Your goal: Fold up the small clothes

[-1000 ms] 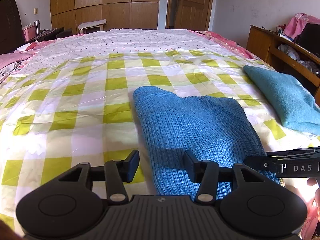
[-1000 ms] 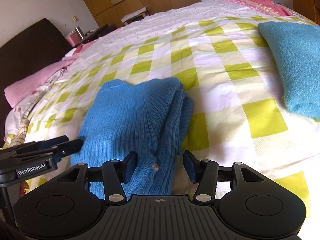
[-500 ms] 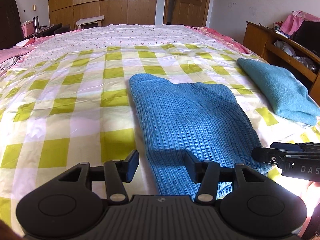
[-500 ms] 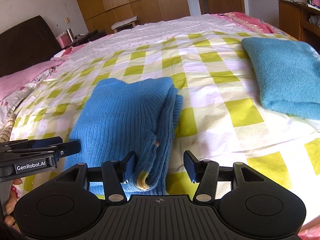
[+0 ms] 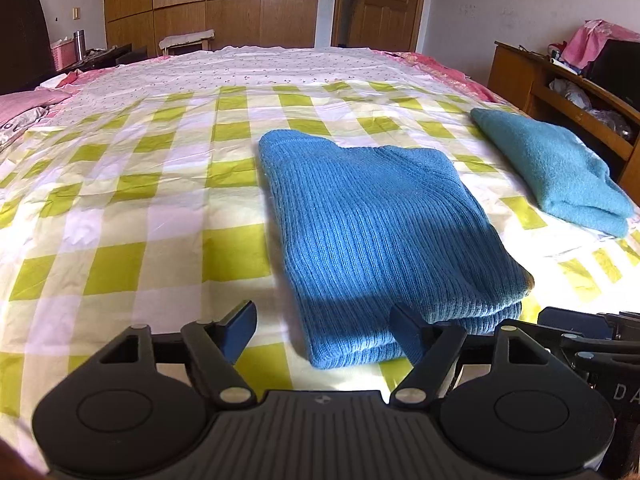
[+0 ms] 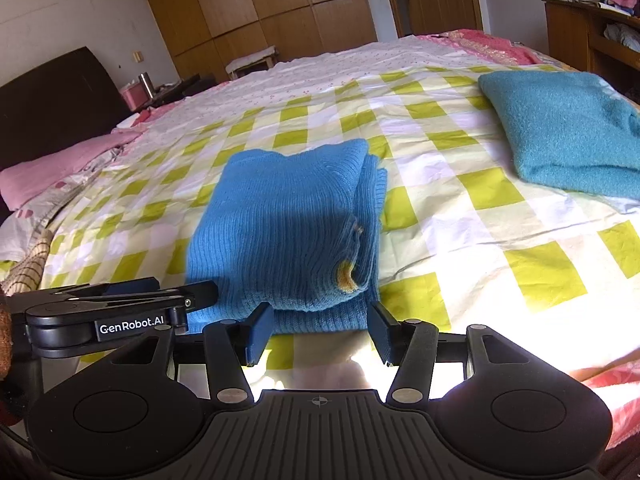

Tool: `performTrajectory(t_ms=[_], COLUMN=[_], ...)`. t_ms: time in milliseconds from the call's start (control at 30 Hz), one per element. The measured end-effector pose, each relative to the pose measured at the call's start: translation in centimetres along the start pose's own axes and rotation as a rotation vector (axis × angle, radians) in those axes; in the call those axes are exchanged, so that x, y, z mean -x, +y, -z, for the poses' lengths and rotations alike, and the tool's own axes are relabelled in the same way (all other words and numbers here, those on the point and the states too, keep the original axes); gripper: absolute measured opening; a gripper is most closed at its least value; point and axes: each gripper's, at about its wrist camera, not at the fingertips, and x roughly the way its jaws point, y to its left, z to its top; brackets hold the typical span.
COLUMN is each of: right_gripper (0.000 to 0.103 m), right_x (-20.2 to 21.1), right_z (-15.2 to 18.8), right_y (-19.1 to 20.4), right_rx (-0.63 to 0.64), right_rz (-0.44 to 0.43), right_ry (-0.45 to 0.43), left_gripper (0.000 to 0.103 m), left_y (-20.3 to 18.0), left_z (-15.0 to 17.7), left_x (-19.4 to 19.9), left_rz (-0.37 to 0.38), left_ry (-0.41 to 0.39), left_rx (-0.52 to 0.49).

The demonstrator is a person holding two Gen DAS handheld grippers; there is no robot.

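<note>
Two folded knits are shown on a bed spread with a green-and-white checked sheet: one blue ribbed sweater near the middle and one teal garment well apart to its right, close to the bed's edge. The sweater's layers are stacked, so the parts folded under are hidden; in the right wrist view a small yellow trim is seen at its near right corner. The teal garment is cut off by the frame edge in the right wrist view.

Two hand-held grippers are counted. The left gripper is seen with its jaws spread wide, having just been opening; the sweater's near left corner is seen between the fingers, though neither pad is pressed on it. The right gripper is held with its jaws parted just short of the sweater's near edge, nothing being gripped. Each gripper is only partly visible in the other's view, at the frame's side.

One wooden wardrobe, one door and one dark headboard are recorded behind. The items on the shelf unit at right are too small to be identified.
</note>
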Motion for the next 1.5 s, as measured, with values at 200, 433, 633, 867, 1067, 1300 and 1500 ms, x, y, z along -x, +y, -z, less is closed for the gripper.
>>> performTrajectory(t_ms=[200, 433, 633, 867, 1067, 1300, 1500], right_gripper=[0.053, 0.054, 0.054, 0.054, 0.054, 0.054, 0.054], right_x=[0.4, 0.0, -0.5, -0.5, -0.4, -0.2, 0.1], right_z=[1.1, 1.9, 2.2, 2.2, 2.4, 2.7, 2.9], right_y=[0.4, 1.1, 1.1, 0.8, 0.8, 0.7, 0.8], right_rx=[-0.003, 0.043, 0.052, 0.046, 0.036, 0.033, 0.036], right_rz=[0.022, 0.080, 0.106, 0.104, 0.101, 0.109, 0.124], right_ry=[-0.002, 0.005, 0.026, 0.032, 0.036, 0.039, 0.023], left_gripper=[0.090, 0.098, 0.101, 0.101, 0.101, 0.101, 0.101], left_y=[0.1, -0.1, 0.0, -0.5, -0.6, -0.5, -0.8], left_z=[1.5, 2.4, 2.7, 2.8, 2.8, 3.1, 3.2], left_x=[0.4, 0.9, 1.3, 1.5, 1.8, 2.4, 2.8], left_rz=[-0.018, -0.044, -0.044, -0.080, -0.090, -0.061, -0.065], left_ry=[0.014, 0.011, 0.010, 0.018, 0.013, -0.001, -0.020], left_rx=[0.001, -0.018, -0.011, -0.038, -0.046, -0.030, -0.046])
